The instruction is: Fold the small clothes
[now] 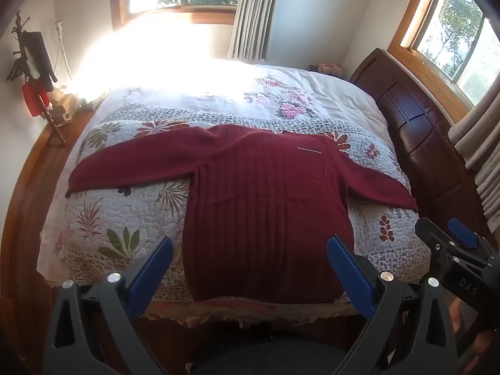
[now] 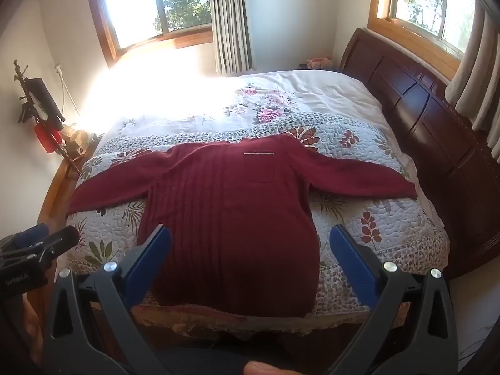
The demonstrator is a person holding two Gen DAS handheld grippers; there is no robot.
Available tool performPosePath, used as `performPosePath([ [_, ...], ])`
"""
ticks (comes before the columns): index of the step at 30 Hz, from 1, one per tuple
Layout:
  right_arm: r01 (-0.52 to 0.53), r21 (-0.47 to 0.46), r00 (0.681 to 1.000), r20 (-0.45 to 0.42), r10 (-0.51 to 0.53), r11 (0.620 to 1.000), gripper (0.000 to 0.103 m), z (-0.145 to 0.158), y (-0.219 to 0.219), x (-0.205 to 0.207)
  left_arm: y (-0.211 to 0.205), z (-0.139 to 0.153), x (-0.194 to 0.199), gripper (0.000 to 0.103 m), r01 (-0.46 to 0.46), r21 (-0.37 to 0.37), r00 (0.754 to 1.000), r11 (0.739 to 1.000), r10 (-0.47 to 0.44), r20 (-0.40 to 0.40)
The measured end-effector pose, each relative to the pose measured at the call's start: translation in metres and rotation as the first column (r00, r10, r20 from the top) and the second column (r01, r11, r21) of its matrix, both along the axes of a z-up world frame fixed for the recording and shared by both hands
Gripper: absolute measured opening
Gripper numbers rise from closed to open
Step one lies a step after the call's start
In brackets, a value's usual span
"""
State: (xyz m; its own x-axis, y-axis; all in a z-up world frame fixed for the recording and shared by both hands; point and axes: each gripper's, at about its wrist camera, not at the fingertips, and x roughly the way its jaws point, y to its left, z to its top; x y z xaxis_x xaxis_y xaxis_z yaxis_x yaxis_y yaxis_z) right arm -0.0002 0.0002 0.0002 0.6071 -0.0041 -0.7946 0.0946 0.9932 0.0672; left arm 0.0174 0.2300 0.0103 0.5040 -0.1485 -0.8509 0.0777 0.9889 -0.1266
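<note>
With both sets of jaws gaping and empty, maroon sweater [image 1: 265, 206] lies flat ahead of left gripper [image 1: 250, 265] and right gripper [image 2: 250, 250]. Could bunch crooked if pinching one knit layer (slippery quilt [image 1: 103, 218] too).

Sweater [image 2: 228, 215]: deep maroon, vertical ribbing ahead of the jaws, pale stitched line across chest pocket. Quilt [image 2: 368, 228]: white ground, rust-red and olive leaf prints, grey pebble-pattern border. Duvet [image 2: 306, 93] beyond the sweater: white with pink flowers. Left gripper [image 1: 250, 259] and right gripper [image 2: 250, 250]: black bodies, blue finger pads. Headboard [image 2: 415, 106], right of the jaws: dark reddish-brown wood. Curtains [image 2: 231, 22]: pale grey-beige, pleated.
</note>
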Motion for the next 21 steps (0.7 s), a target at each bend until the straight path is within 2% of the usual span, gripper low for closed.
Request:
performPosePath([
  [21,0.001,-0.006,1.000,-0.003,-0.001,1.000,0.100,-0.0002,0.0002,0.0001,0.0006,-0.0001,0.0013,0.099,0.000,-0.001,1.000,1.000,0.000,-0.001],
])
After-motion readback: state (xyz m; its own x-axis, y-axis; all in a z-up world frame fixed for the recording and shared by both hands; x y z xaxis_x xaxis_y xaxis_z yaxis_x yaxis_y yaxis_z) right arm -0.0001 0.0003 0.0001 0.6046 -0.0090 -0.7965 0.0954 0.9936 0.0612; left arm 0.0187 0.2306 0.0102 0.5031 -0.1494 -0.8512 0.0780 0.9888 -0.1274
